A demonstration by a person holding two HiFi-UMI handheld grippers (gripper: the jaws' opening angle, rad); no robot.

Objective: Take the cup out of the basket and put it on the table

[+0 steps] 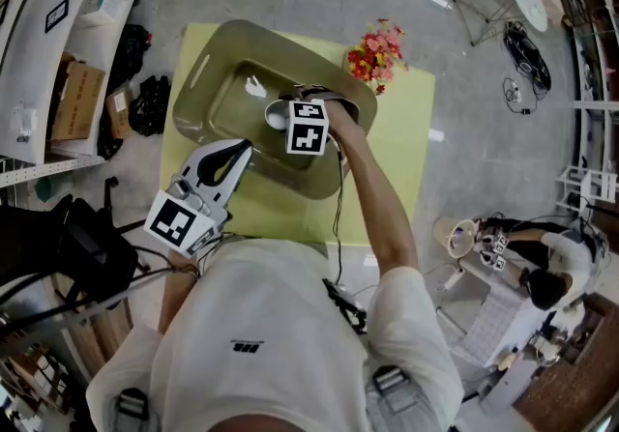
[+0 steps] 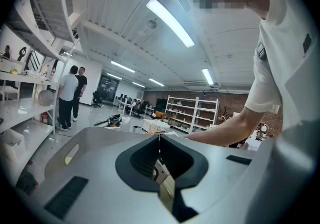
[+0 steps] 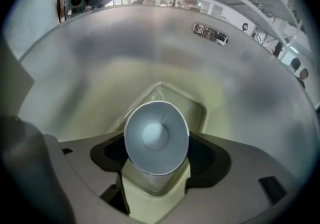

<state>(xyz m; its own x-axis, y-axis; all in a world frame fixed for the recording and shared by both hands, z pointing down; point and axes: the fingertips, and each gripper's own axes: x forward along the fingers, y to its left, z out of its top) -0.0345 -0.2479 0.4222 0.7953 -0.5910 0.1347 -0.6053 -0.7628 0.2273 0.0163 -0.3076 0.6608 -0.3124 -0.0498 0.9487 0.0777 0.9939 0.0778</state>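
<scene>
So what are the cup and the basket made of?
Cup: probably thin paper or plastic; matte white inside, with a very thin rim.
Basket: looks like moulded plastic; smooth olive walls with a soft sheen, rounded corners, a cut-out handle slot.

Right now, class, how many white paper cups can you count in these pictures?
1: a white paper cup gripped by the right gripper inside the olive-green plastic basket. Others could hide beneath that gripper.

No legible text, number or brand. The small dark print (image 1: 249,347) on the white fabric shirt (image 1: 290,304) is too small to read.
</scene>
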